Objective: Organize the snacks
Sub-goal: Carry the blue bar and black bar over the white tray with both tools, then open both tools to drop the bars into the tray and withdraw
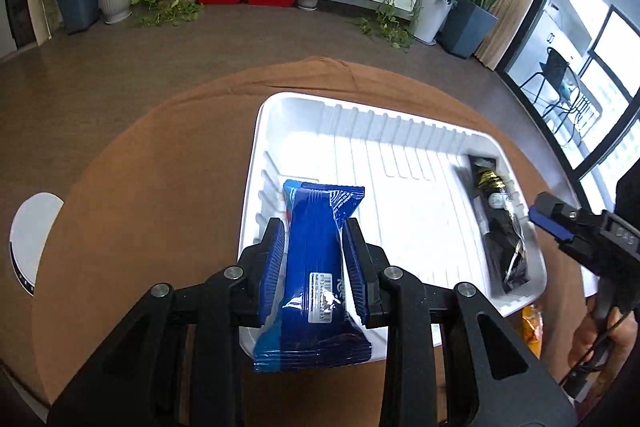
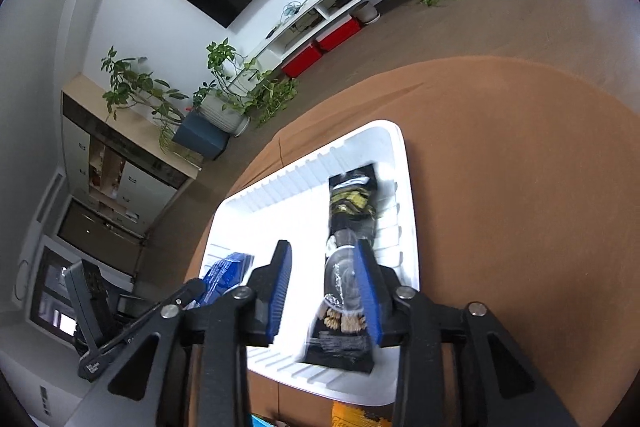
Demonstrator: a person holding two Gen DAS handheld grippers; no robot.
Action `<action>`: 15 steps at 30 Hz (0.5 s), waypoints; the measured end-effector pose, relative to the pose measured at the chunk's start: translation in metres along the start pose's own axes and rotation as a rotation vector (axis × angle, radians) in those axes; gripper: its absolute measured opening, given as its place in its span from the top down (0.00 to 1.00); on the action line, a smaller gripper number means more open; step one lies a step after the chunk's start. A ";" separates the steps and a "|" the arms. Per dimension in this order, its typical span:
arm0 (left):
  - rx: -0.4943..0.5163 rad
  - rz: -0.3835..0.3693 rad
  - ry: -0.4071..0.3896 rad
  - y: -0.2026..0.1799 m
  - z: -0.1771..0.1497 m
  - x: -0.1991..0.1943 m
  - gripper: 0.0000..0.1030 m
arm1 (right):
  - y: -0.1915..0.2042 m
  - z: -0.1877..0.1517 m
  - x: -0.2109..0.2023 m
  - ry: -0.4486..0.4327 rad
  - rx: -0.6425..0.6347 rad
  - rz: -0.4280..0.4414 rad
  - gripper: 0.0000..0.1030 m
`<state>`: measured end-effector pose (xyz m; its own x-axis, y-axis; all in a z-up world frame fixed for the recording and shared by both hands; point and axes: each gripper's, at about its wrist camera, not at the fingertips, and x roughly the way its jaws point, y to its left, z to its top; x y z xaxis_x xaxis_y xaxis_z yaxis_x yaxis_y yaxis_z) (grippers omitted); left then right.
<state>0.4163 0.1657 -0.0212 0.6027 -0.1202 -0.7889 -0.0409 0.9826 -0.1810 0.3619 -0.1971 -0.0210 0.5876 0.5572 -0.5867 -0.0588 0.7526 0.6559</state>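
Left hand-held gripper [image 1: 313, 259] clamps blue snack pack [image 1: 314, 275]; right view barely shows it.

The glossy blue plastic snack packet [image 1: 310, 267] carries white lettering and a white barcode label, and the left black tool [image 1: 314, 259] has ribbed blue pads. The ribbed white plastic tray [image 1: 400, 131] rests on a plain orange-brown cloth-covered round bench [image 1: 160, 155]. The glossy black snack packet [image 2: 348, 263] shows gold-yellow print and a tan biscuit picture, beside the right black tool [image 2: 324, 291] with blue pads.
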 end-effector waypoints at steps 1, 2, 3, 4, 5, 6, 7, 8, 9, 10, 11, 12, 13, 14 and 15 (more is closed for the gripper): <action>0.005 0.002 -0.005 0.001 0.000 -0.001 0.73 | 0.002 0.000 -0.002 -0.004 -0.012 -0.001 0.60; 0.008 0.003 -0.007 0.001 -0.001 -0.002 0.73 | 0.003 -0.001 -0.004 -0.005 -0.020 0.000 0.58; 0.011 0.005 -0.009 0.000 -0.002 -0.003 0.73 | 0.006 -0.002 -0.008 -0.008 -0.029 0.002 0.57; 0.011 0.007 -0.013 0.000 -0.003 -0.006 0.73 | 0.008 -0.002 -0.011 -0.010 -0.034 0.007 0.56; 0.008 0.004 -0.016 0.000 -0.003 -0.008 0.73 | 0.010 -0.002 -0.014 -0.012 -0.038 0.011 0.54; 0.005 -0.003 -0.019 0.000 -0.004 -0.011 0.73 | 0.013 -0.003 -0.018 -0.014 -0.044 0.017 0.53; 0.001 -0.012 -0.022 -0.002 -0.006 -0.017 0.73 | 0.017 -0.005 -0.024 -0.018 -0.051 0.022 0.51; 0.001 -0.015 -0.025 -0.002 -0.008 -0.022 0.73 | 0.022 -0.005 -0.028 -0.022 -0.059 0.027 0.50; 0.003 -0.017 -0.031 -0.003 -0.012 -0.028 0.72 | 0.026 -0.007 -0.035 -0.028 -0.068 0.033 0.49; 0.006 -0.020 -0.039 -0.004 -0.016 -0.034 0.72 | 0.031 -0.009 -0.042 -0.037 -0.078 0.039 0.48; 0.009 -0.021 -0.046 -0.005 -0.021 -0.041 0.72 | 0.035 -0.012 -0.050 -0.048 -0.091 0.044 0.47; 0.011 -0.025 -0.052 -0.006 -0.026 -0.049 0.71 | 0.040 -0.016 -0.059 -0.061 -0.103 0.048 0.46; 0.011 -0.030 -0.056 -0.006 -0.033 -0.059 0.70 | 0.044 -0.021 -0.069 -0.074 -0.115 0.051 0.43; 0.012 -0.034 -0.060 -0.006 -0.038 -0.065 0.65 | 0.049 -0.026 -0.079 -0.088 -0.129 0.056 0.42; 0.012 -0.040 -0.070 -0.006 -0.045 -0.075 0.55 | 0.053 -0.031 -0.089 -0.099 -0.143 0.058 0.40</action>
<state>0.3356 0.1622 0.0123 0.6576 -0.1494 -0.7384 -0.0066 0.9790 -0.2039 0.2819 -0.1959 0.0510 0.6564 0.5690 -0.4954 -0.2046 0.7664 0.6090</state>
